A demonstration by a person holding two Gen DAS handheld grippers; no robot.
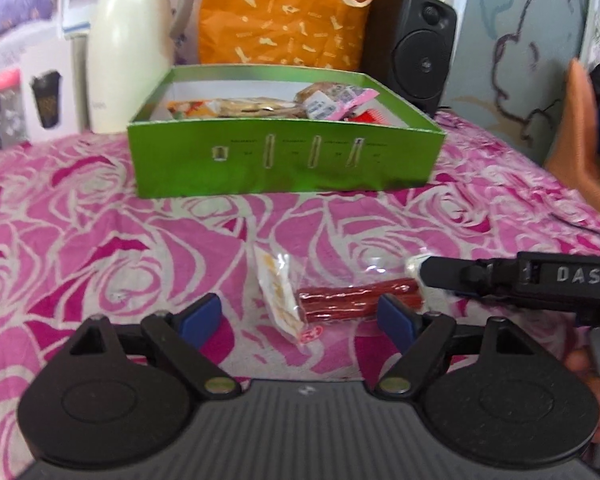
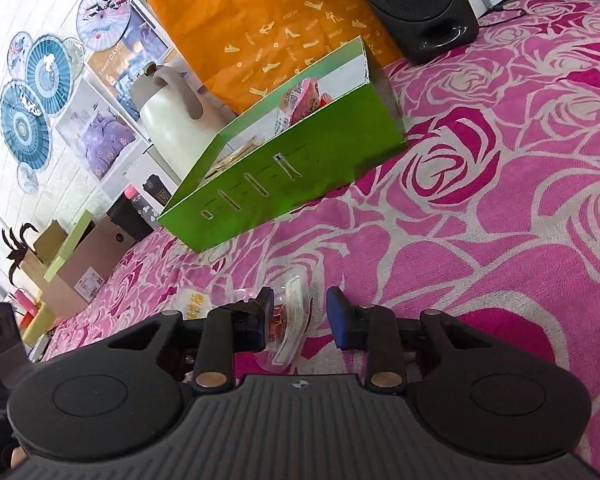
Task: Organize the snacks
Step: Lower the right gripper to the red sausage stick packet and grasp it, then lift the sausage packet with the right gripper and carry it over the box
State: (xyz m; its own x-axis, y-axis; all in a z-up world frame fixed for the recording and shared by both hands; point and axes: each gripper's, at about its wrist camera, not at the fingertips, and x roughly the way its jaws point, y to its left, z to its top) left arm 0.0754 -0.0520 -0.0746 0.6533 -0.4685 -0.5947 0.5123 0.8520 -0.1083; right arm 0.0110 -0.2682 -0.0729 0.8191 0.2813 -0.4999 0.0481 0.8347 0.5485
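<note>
Hovering both grippers low over the pink rose-print cloth. My left gripper is wide open, empty, with the clear packet of red sticks and a white-yellow sachet lying between its fingers. My right gripper is half open around the packet's end; contact unclear. The open green cardboard box of snacks sits behind.
</note>
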